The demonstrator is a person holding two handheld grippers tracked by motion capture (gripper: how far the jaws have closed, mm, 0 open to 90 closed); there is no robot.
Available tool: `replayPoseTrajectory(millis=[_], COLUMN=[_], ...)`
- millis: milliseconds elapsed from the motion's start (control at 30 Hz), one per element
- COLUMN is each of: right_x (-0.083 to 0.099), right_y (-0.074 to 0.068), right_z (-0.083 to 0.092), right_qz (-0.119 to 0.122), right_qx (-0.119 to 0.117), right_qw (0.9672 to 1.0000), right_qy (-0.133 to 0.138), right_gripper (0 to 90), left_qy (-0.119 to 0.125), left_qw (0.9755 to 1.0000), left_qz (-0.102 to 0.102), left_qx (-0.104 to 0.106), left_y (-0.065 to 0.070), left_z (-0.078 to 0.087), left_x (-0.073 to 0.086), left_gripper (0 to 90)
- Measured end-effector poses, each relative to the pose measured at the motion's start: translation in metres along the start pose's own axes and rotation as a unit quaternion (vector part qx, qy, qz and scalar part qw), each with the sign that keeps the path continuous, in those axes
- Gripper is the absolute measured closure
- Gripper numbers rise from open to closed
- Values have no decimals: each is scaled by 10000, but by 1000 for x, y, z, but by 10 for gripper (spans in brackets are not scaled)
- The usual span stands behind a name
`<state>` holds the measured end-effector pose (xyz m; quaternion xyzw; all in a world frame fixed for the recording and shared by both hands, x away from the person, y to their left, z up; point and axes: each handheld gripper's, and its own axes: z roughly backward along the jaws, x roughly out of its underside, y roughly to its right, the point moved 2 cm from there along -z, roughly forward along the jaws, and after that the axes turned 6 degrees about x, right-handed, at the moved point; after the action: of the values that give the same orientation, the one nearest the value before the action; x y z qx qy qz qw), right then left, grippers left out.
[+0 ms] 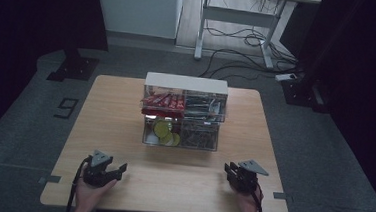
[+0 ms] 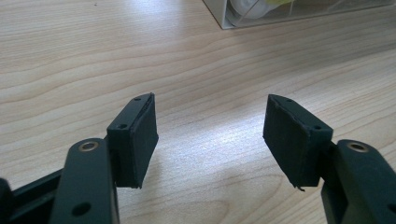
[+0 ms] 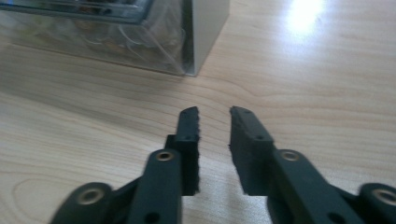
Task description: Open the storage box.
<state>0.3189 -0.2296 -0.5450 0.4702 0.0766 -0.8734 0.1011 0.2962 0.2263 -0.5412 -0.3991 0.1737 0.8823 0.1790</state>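
Observation:
A clear two-tier organizer with a white top (image 1: 186, 82) stands at the middle of the wooden table (image 1: 110, 115). Red packets (image 1: 164, 101) fill its upper left bin and green and yellow round pieces (image 1: 164, 130) lie in the lower left one. Dark items fill the right bins. My left gripper (image 1: 121, 168) rests near the front left edge, jaws wide apart over bare wood (image 2: 211, 100). My right gripper (image 1: 229, 170) sits at the front right, jaws a narrow gap apart with nothing between them (image 3: 214, 111). The organizer's corner (image 3: 205, 32) lies ahead of it.
The organizer's lower corner (image 2: 223, 19) shows at the top of the left gripper view. Beyond the table stand a desk frame (image 1: 237, 19) with cables (image 1: 250, 40) on the floor and a dark stand base (image 1: 73, 65) at the left.

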Motion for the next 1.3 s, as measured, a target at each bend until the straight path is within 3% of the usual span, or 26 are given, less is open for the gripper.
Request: replayPoseTrajectory(millis=[233,867,1300], right_x=[-6,-24,-43], right_y=[-8,-17,-49], right_z=[7,7,2], right_qz=[138,210,429], right_qx=[-214,-465,-758], right_qw=[9996,9982,9954], right_qy=[126,301,409], right_gripper=[886,891,891], left_qy=[67,67,-29], left_qw=[10000,9999,10000], left_qz=[31,60,29], left_qx=[8,-57,8], left_y=[-2,-5,-2], left_z=[3,-1,-5], left_x=[-1,3,5], left_gripper=[361,377,378])
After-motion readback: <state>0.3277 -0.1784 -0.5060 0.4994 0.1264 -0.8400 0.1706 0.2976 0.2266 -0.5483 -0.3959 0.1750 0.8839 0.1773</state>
